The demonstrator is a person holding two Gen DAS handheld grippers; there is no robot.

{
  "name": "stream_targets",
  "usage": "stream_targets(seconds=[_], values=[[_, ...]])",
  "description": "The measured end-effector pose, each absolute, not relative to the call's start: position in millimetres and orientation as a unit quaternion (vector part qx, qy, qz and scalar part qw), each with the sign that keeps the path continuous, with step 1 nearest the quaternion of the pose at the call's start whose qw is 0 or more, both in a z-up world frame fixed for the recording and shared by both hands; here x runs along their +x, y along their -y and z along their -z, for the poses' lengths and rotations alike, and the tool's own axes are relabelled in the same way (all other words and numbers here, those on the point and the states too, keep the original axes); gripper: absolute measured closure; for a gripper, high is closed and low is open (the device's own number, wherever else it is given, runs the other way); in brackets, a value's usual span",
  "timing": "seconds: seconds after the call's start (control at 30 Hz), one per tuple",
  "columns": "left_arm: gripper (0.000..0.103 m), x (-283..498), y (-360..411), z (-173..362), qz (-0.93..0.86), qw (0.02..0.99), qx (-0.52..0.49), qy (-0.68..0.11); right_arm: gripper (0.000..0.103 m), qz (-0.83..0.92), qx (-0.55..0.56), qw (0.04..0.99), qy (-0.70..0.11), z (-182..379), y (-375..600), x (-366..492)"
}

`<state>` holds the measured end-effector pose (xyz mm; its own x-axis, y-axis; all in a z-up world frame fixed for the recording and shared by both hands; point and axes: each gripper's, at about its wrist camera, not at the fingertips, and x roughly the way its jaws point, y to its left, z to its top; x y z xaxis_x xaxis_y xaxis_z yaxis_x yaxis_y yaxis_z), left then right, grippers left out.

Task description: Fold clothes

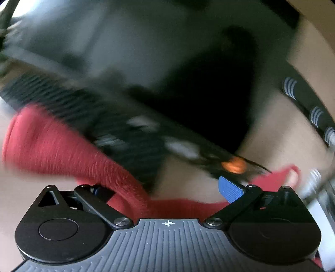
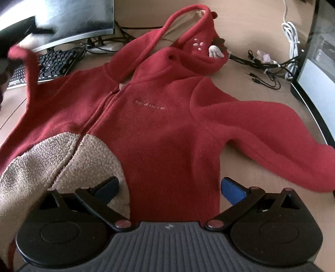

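A red fleece hooded jacket (image 2: 167,129) lies face up on the wooden desk (image 2: 261,98), hood at the far end, with a cream patch (image 2: 52,163) at its lower left. My right gripper (image 2: 169,188) is open over the hem, and the jacket body lies between its blue pads (image 2: 232,190). One sleeve (image 2: 282,146) lies flat to the right. The other sleeve (image 2: 21,56) is raised at the far left. In the blurred left wrist view that red sleeve (image 1: 52,144) runs across my open left gripper (image 1: 163,190) and hides its left finger; the right blue pad (image 1: 230,190) shows.
A black keyboard (image 2: 52,62) and a monitor (image 2: 73,18) stand at the far left. Tangled black cables (image 2: 266,69) and a white cable (image 2: 291,35) lie at the far right beside a dark screen edge (image 2: 314,108). A blurred orange object (image 1: 233,165) sits ahead of the left gripper.
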<state>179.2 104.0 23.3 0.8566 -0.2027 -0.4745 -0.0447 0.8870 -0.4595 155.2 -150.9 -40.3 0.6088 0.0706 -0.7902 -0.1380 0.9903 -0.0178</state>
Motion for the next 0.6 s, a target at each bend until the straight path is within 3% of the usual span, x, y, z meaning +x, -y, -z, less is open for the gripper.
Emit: stream_targets(seconds=[0.3,0.6], values=[[0.0,197.3,29.5,-50.6,0.25,0.925,-0.068,-0.279,0.0,-0.058,0.0,0.886,-0.459,47.4,157.9,157.5],[0.0,188.7,31.9,-42.2,0.241,0.919,-0.021,-0.312,0.0,-0.047,0.013,0.897,-0.44,52.1,157.3,149.8]])
